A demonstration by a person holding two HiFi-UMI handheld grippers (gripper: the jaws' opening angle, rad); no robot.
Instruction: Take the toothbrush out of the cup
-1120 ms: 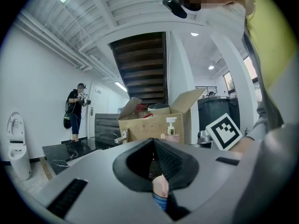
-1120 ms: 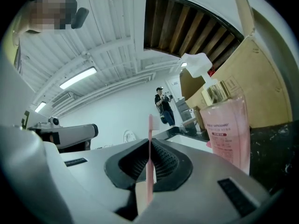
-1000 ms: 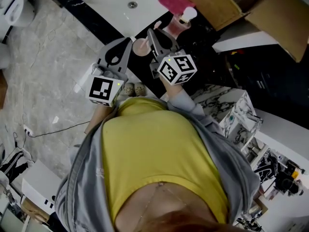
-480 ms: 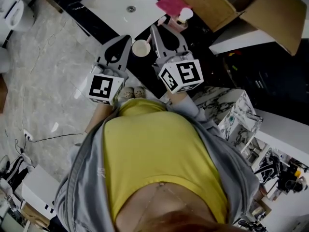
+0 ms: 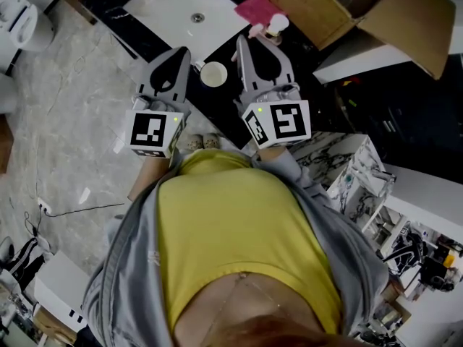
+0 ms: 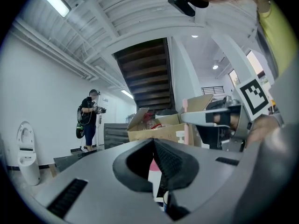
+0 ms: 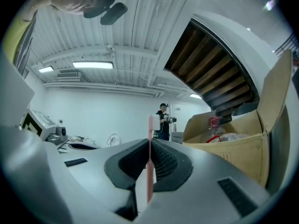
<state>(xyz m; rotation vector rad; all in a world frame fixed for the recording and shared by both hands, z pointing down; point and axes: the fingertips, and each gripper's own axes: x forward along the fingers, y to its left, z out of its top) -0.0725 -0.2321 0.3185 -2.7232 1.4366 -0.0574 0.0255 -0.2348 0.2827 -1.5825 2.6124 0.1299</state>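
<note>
The right tool [image 7: 149, 144] is clamped on the pink toothbrush [image 7: 149, 171]. Its two ribbed pads are closed against the handle, which stands upright between them with the pale brush head above the jaw tips. The toothbrush is therefore in that tool's grip and not in the cup [image 5: 213, 73]. In the head view this tool sits just right of the cup and apart from it. The cup stands upright on the dark surface [image 5: 218, 105] with its round mouth facing up, in the gap between the two tools. The left tool [image 6: 153, 141] is just left of the cup and does not touch it. Its jaws are drawn together to a thin slit and have hold of nothing. A pale and pink shape shows through the lower part of that slit, but I cannot tell what it is. Beyond the cup, up and to the left, lies the white sink [image 5: 173, 6] with its drain. Up and to the right of the cup are a pink cloth [image 5: 258, 7] and a small bottle [image 5: 275, 24] with a pale cap. Further right of the cup is an open cardboard box [image 5: 340, 9]. Far behind the toothbrush in the right gripper view stands a person [image 7: 163, 121].
</note>
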